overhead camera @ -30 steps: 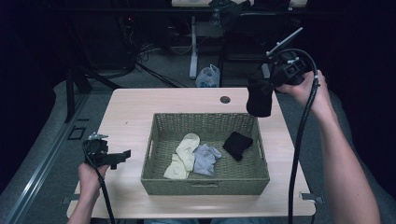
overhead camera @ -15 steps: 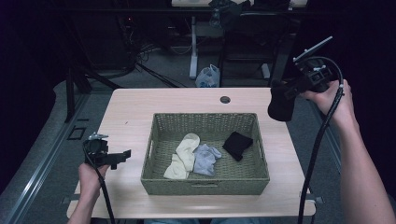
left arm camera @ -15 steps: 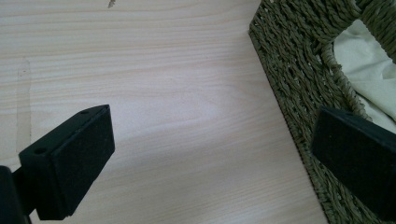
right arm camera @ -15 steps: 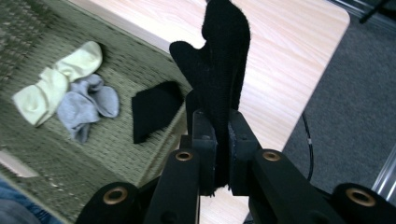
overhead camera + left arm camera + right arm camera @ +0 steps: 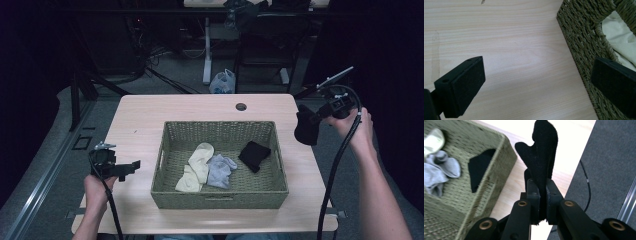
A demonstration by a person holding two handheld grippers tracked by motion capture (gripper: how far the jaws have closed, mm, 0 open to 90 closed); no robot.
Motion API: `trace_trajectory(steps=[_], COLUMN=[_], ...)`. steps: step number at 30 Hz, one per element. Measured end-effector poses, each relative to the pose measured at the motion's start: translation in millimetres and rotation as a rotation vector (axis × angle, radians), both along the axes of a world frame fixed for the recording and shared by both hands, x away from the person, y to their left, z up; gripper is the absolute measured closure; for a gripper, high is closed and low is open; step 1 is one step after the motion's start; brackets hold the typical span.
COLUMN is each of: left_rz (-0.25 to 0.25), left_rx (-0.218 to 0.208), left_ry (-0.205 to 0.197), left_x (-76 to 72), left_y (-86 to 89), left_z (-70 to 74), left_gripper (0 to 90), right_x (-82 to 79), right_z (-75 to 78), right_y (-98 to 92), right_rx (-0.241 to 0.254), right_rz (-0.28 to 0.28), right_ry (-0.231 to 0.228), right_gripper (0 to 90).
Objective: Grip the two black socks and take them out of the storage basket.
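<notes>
Black grippers (brass-ringed screw holes), trailing black cables

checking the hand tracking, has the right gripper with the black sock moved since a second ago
Yes. In the high view the right gripper, shut on the black sock, has gone from above the basket's far right corner to beyond the table's right edge.

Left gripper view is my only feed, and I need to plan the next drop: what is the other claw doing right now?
Observer: The right claw is shut on a black fabric sock, held past the right end of the rectangular woven green-brown basket.
Operator: What is in the basket besides the cream cloth I see?
Observer: A cream sock, a grey sock and another black sock.
Operator: Is the held sock above the basket?
Observer: No, it hangs over the right edge of the light wooden table.
</notes>
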State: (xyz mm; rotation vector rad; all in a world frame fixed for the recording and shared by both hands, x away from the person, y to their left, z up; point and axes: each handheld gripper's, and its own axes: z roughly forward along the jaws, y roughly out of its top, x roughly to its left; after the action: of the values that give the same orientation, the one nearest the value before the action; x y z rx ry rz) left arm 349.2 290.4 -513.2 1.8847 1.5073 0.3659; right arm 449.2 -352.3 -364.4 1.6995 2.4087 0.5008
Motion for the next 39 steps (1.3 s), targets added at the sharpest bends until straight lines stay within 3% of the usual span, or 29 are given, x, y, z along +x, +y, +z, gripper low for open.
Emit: trace_trajectory(steps=[8,13,16,20,21,27,32,39], left_rz=[0.003,0.003,0.003,0.004,0.004,0.003,0.004,0.003], left_rx=[-0.003,-0.007,-0.007,-0.006,-0.006,-0.006,-0.006,-0.005], left_ry=[-0.006,-0.005,-0.002,-0.004,-0.004,-0.004,-0.006,-0.009], left_x=[-0.2,0.1,0.3,0.3,0.2,0.3,0.1,0.0], left_y=[-0.1,-0.1,0.4,-0.1,-0.1,-0.2,-0.1,-0.2], left_z=[-0.2,-0.5,-0.4,-0.5,-0.5,-0.4,-0.3,0.0], left_gripper=[0.0,0.0,0.0,0.0,0.0,0.0,0.0,0.0], right_x=[1.4,1.5,0.3,0.8,-0.4,1.6,1.9,-7.2], right_z=[-58.3,-85.6,-97.9,-107.6,-111.7,-131.1,-133.7,-99.5], right_y=[1.7,1.3,2.7,0.3,0.9,-2.8,-3.7,-4.4], right_rx=[-0.005,0.006,0.008,-0.010,-0.004,-0.012,-0.016,0.012], right_rz=[-0.008,-0.013,-0.034,-0.021,-0.047,-0.047,-0.069,-0.052], right_ry=[0.062,0.096,0.093,0.127,0.111,0.153,0.148,0.072], right_gripper=[84.4,84.3,84.3,84.2,84.1,81.0,59.3,25.0])
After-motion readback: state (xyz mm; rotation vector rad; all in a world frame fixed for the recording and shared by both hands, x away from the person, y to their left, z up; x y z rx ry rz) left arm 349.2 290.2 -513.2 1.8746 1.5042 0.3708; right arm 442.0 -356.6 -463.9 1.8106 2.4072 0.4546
